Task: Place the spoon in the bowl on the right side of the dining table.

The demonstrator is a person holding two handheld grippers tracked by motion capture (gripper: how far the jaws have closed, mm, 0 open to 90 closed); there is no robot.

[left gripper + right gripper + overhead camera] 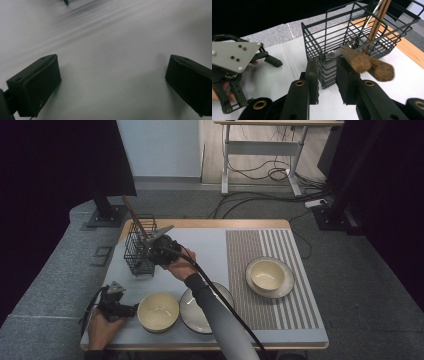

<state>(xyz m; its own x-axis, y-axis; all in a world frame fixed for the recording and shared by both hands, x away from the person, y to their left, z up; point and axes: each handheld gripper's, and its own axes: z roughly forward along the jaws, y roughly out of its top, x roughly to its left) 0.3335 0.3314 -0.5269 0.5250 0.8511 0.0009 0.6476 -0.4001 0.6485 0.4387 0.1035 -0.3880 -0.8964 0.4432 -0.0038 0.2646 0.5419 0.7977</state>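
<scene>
A black wire basket [140,247] [362,32] stands at the back left of the pale mat [210,250]. In it are upright wooden sticks [380,15] and two wooden-handled utensils [368,65] that lean out toward the camera over my right jaw. My right gripper [150,251] [327,65] is at the basket's near corner. Its jaws stand slightly apart, the corner wire is in the gap, and neither pad presses on it. My left gripper [131,309] [112,75] rests low over bare mat at the front left, open wide and holding nothing.
A cream bowl [158,311] sits just right of the left gripper, beside a dark plate [192,315] partly under the right forearm. A second cream bowl [267,274] rests on a plate on the striped placemat [295,310]. The table's front edge is close.
</scene>
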